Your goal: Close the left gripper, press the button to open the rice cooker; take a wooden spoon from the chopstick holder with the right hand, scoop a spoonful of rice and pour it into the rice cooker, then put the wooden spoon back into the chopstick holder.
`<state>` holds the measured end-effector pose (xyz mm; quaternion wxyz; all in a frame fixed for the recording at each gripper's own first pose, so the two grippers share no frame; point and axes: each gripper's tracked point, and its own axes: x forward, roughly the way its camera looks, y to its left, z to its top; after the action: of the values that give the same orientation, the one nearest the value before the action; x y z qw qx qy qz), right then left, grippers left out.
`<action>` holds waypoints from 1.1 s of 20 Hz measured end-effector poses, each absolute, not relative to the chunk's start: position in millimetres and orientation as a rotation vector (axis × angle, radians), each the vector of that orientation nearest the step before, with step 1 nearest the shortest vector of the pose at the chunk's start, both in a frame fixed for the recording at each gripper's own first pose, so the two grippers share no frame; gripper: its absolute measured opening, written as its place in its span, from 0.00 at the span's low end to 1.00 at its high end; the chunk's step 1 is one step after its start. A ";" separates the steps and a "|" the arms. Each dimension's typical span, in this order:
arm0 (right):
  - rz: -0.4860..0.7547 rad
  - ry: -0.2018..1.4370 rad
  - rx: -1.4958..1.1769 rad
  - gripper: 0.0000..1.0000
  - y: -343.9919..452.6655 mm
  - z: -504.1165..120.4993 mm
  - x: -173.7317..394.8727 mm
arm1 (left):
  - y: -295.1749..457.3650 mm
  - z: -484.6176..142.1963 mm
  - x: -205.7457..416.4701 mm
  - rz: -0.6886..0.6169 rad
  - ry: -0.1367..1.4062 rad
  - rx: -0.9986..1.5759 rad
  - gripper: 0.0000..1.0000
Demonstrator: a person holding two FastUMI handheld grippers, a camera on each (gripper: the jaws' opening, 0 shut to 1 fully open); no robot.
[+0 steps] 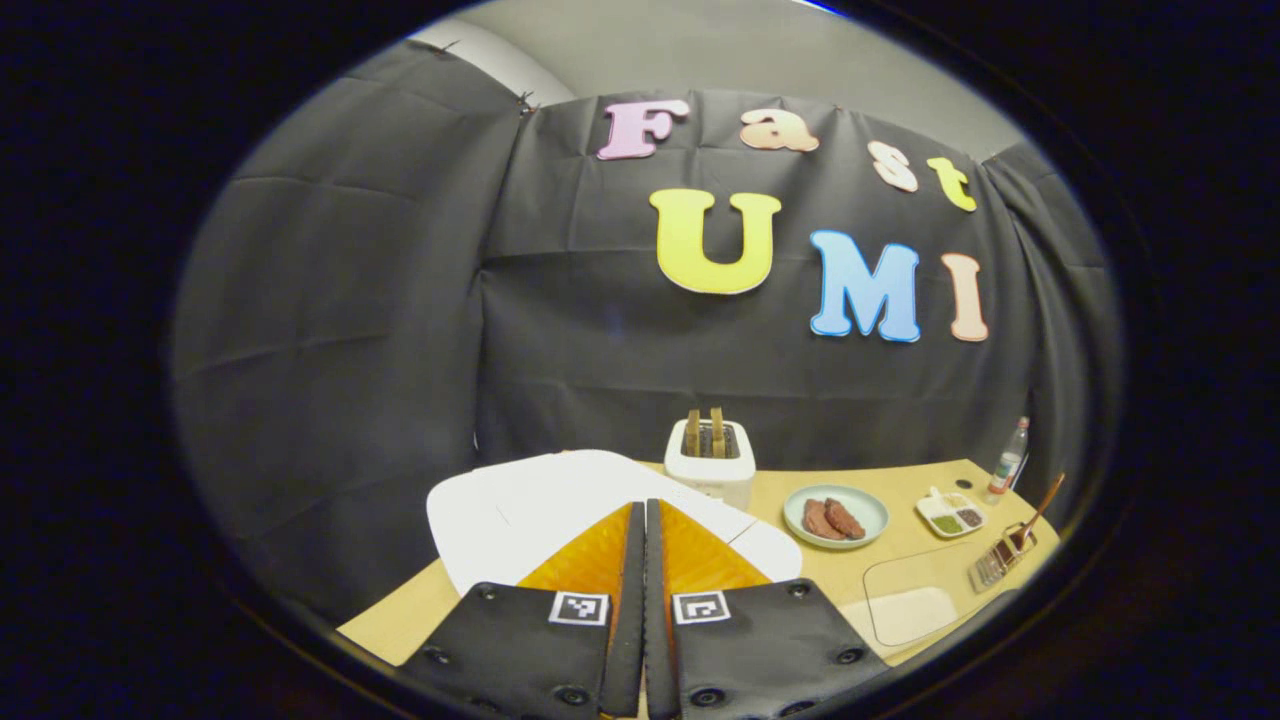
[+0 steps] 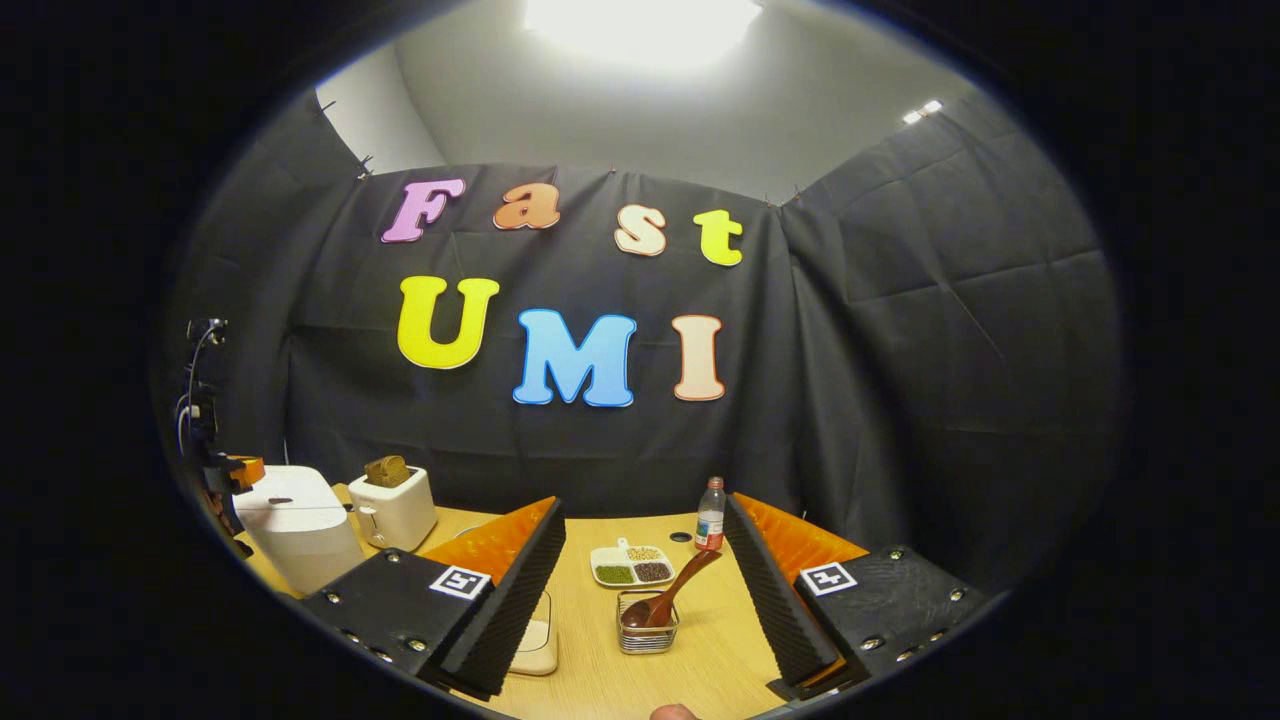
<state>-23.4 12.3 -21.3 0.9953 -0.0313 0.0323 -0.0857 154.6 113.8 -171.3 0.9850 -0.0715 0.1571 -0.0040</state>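
Left gripper view: the left gripper (image 1: 645,520) has its two fingers pressed together with nothing between them, poised directly over the white, boxy rice cooker (image 1: 520,515), whose lid is down. Behind the cooker stands a white two-slot toaster (image 1: 711,462) with brown slices upright in its slots. To the right of the cooker, on the pale wooden table (image 1: 900,560), sit a light green round plate (image 1: 836,515) bearing reddish-brown pieces, a small white divided dish (image 1: 952,513) of green and dark contents, and a clear plastic bottle (image 1: 1008,462). Farther right of the cooker is a wire chopstick holder (image 1: 1003,558) with a brown wooden spoon (image 1: 1036,512) leaning out of it, and a clear rectangular container (image 1: 910,598) of white rice beside it.

Right gripper view: the right gripper (image 2: 645,585) is spread wide, holding nothing. The chopstick holder (image 2: 647,628) stands between the fingers, farther off, apart from both; the spoon (image 2: 672,596) rests in it, handle tilted up to the right. Behind the holder are the divided dish (image 2: 632,565) and the bottle (image 2: 710,514). To the left of the holder is the rice container (image 2: 535,635), partly hidden by a finger; well left stand the toaster (image 2: 392,506) and the rice cooker (image 2: 295,522).
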 end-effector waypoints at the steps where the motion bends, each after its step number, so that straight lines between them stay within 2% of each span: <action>1: -0.176 0.066 -0.063 0.96 12.6 -21.4 -25.2 | 112.9 -180.8 157.2 -0.015 0.333 -0.148 0.10; 6: -0.195 0.066 -0.086 0.96 10.2 -19.9 -28.4 | 113.2 -213.9 165.5 -0.011 0.401 -0.162 0.10; 15: -0.170 0.062 -0.100 0.97 9.7 -17.8 -21.5 | 111.5 -225.7 162.2 -0.005 0.427 -0.178 0.10; 19: -0.142 0.053 -0.097 0.97 5.8 -15.8 -18.3 | 114.7 -211.3 162.7 0.034 0.407 -0.164 0.09; 22: -0.125 0.041 -0.099 0.97 -2.1 -12.5 -15.1 | 120.0 -178.2 161.7 0.079 0.344 -0.131 0.10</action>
<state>-15.1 -2.1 -12.5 0.9966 -0.0495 0.0205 -0.0624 161.7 120.0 -178.2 0.9823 -0.0651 0.1711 0.0392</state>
